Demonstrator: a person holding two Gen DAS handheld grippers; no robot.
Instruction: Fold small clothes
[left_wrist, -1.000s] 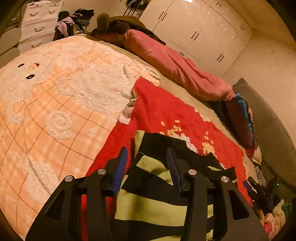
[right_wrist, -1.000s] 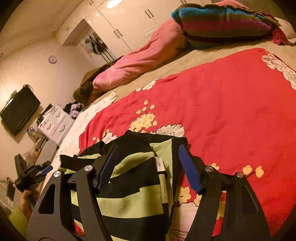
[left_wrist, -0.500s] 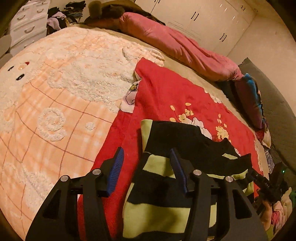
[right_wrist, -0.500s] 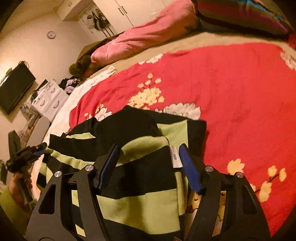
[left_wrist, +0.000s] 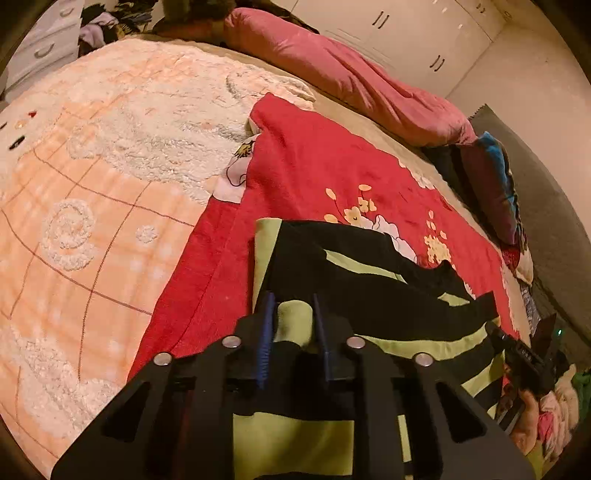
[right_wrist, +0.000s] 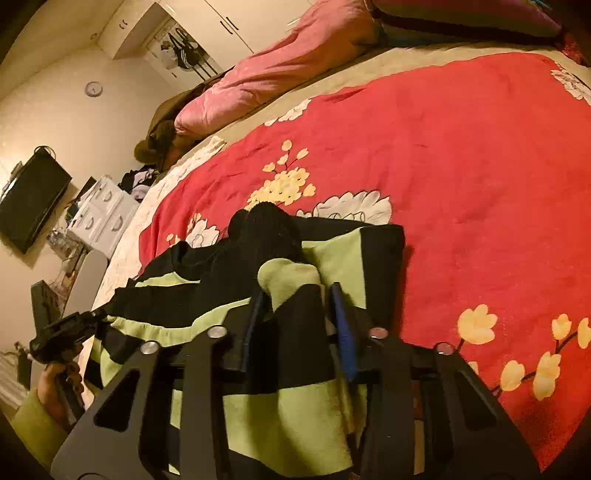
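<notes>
Warm yellow indoor lighting, fairly dim. Glare is seen on the glossy wardrobe doors (left_wrist: 406, 33). Strong fisheye bending and dark vignetted corners are noted in both views. Slight softness is found throughout; shadows are weak.

Came down onto the striped black-and-green top (left_wrist: 369, 295) on the red blanket (left_wrist: 314, 162) and just squeezed shut, left gripper (left_wrist: 293, 314) pinching a bump of cloth and right gripper (right_wrist: 295, 306) pinching another, with folds now bunched up where jaws stood open before.
</notes>
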